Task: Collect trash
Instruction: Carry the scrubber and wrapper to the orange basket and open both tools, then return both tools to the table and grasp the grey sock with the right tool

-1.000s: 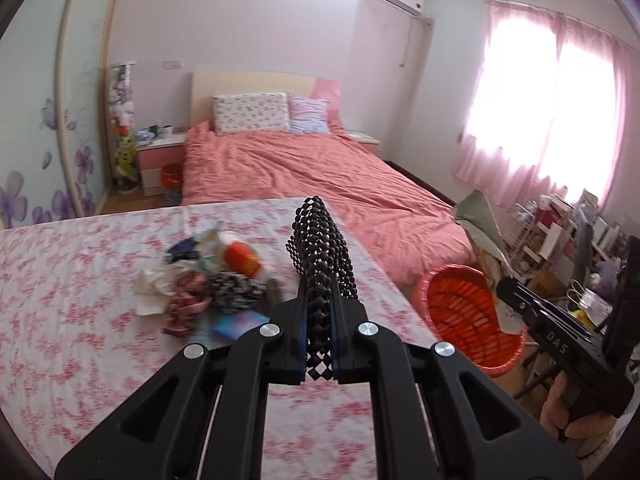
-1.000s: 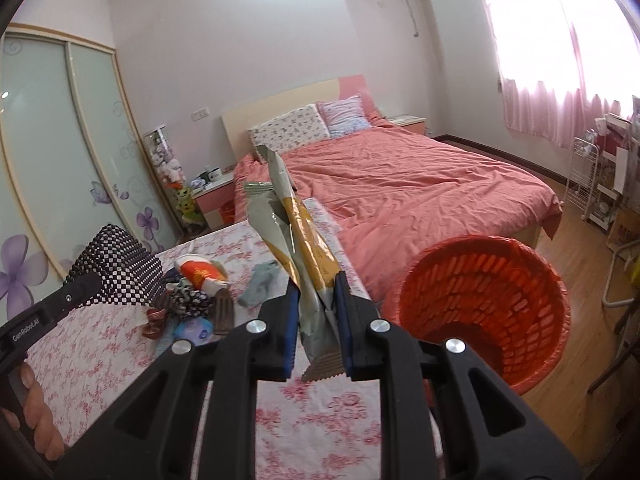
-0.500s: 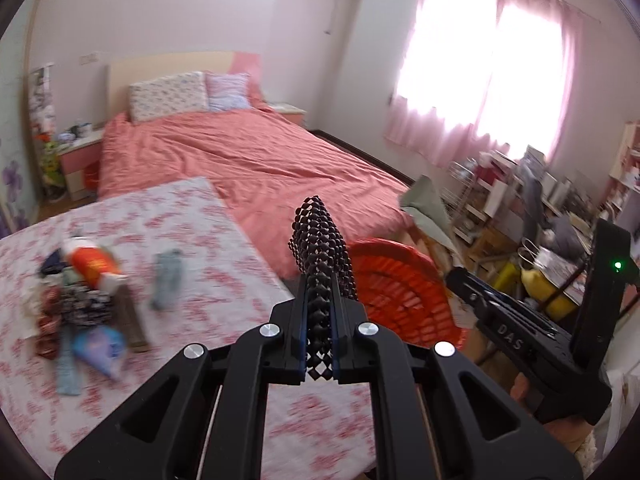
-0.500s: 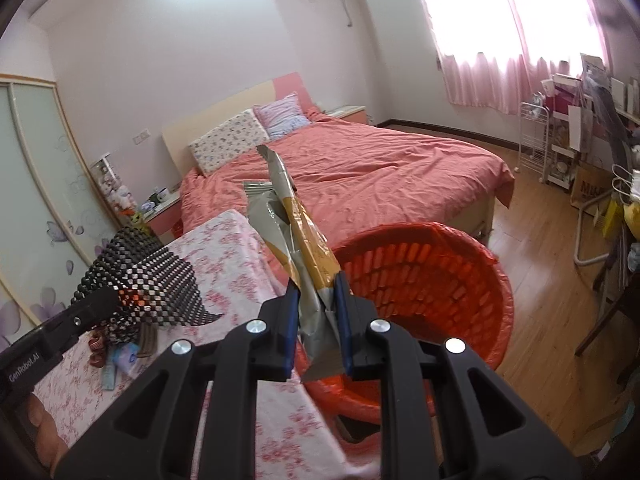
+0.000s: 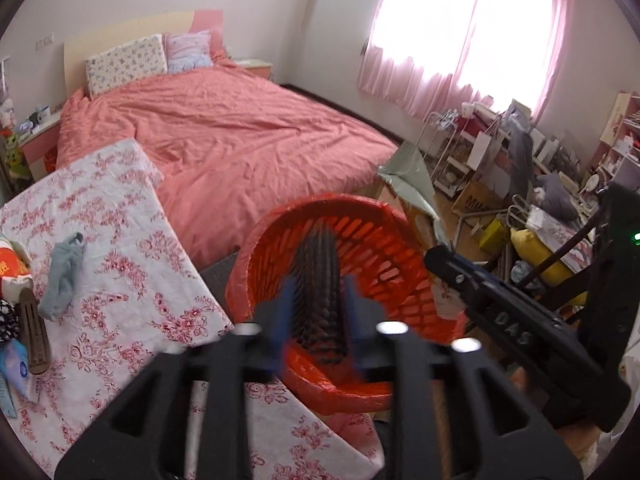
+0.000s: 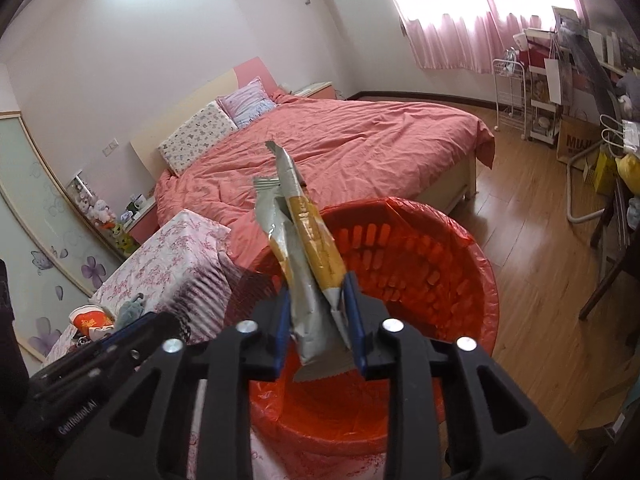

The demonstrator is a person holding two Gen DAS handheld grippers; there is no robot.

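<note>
You're at the drop: both grippers' jaws have just been opening over the red basket (image 6: 460, 280). The left gripper (image 5: 318, 312) frees black mesh (image 5: 320, 280); the right gripper (image 6: 318, 328) loosens the wrapper (image 6: 304, 248), pointing to twelve o'clock. Next, let both fall clear.

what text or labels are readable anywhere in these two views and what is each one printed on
"DAS" on the black body of the right claw, seen from the left wrist view.
"GenRobot.AI" on the black body of the left claw, seen from the right wrist view.
"MUJI", partly cut off, on a brown cardboard box by the wire rack.
Print on the red and white cup and the yellow and silver wrapper is too blurred to read.
</note>
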